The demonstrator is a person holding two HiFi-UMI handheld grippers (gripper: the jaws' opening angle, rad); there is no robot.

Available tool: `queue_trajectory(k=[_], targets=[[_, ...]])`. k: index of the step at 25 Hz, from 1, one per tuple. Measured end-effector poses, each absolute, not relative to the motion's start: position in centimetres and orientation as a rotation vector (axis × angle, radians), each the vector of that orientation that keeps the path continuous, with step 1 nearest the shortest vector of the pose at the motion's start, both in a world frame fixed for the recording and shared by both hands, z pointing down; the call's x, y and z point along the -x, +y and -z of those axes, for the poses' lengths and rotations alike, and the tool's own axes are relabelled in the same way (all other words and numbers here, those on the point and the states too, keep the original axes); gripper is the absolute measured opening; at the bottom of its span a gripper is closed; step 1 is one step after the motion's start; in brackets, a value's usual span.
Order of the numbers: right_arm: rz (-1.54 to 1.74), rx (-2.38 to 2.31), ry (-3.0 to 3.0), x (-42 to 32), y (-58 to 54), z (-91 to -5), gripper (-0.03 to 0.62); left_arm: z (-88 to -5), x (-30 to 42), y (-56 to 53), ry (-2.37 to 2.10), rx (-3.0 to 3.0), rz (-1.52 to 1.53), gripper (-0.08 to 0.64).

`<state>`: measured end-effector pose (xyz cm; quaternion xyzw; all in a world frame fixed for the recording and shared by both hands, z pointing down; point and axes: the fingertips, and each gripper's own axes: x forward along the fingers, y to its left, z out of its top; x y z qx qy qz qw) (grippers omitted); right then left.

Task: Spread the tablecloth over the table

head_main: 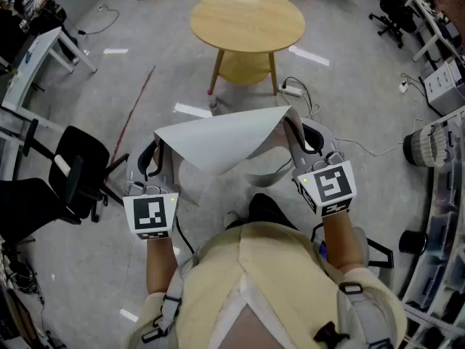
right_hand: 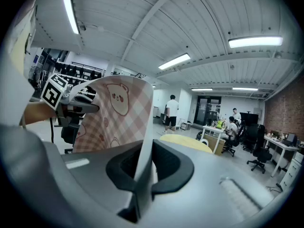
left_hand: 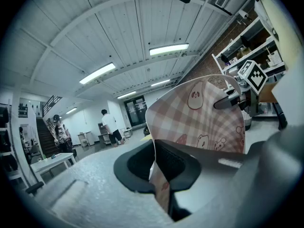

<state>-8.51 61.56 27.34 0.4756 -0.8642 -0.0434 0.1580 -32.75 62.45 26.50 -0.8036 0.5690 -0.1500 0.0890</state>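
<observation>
The tablecloth (head_main: 218, 142) hangs in the air between my two grippers, its white underside up in the head view. Its pink check side with bear prints (left_hand: 204, 122) shows in the gripper views. My left gripper (head_main: 161, 153) is shut on one corner of the cloth, the fabric pinched between its black pads (left_hand: 137, 167). My right gripper (head_main: 290, 131) is shut on the other corner (right_hand: 142, 146). The round wooden table (head_main: 247, 20) stands on the floor ahead of me, bare, with a lower shelf. The cloth is well short of it.
A black office chair (head_main: 76, 169) stands at my left and a white desk (head_main: 36, 57) beyond it. A power strip and cables (head_main: 294, 89) lie on the floor right of the table. Shelving (head_main: 443, 209) lines the right side. Several people (right_hand: 171, 110) are at the far end.
</observation>
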Motion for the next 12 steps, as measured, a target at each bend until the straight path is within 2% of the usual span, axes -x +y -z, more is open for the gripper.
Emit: queue_trajectory(k=[12], targets=[[0.082,-1.302,-2.491,8.8,58.5,-28.4,0.008,-26.9,32.9,60.7,1.725,2.354,0.489,0.003]])
